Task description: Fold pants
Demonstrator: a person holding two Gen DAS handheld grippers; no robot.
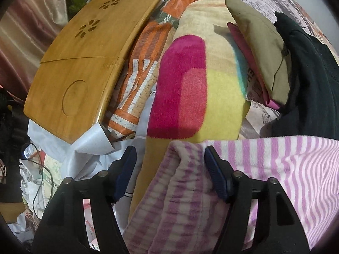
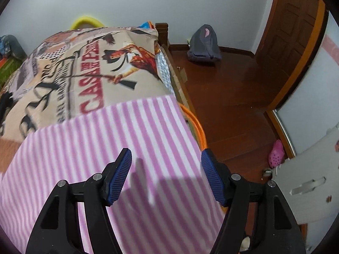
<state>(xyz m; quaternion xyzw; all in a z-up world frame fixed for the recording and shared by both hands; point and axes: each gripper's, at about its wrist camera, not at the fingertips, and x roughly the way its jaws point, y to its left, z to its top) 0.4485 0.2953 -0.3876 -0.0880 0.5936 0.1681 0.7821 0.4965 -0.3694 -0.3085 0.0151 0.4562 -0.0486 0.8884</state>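
The pink-and-white striped pants [image 1: 286,169] lie on the bed. One bunched fold [image 1: 180,190] of them rises between the jaws of my left gripper [image 1: 169,154]. The jaws stand apart: the right pad [image 1: 214,169] is against the fold and the left pad [image 1: 127,169] is clear of it. In the right wrist view the pants [image 2: 106,137] spread flat to the bed's right edge. My right gripper [image 2: 166,151] hangs open above them with nothing between its fingers.
A wooden lap tray [image 1: 80,63] lies at the left, beside a colourful blanket [image 1: 190,84]. Folded khaki [image 1: 258,53] and black [image 1: 307,74] clothes are stacked at the right. Past the printed sheet [image 2: 84,63] are wooden floor [image 2: 228,105], an orange hoop [image 2: 198,127] and a grey backpack [image 2: 203,44].
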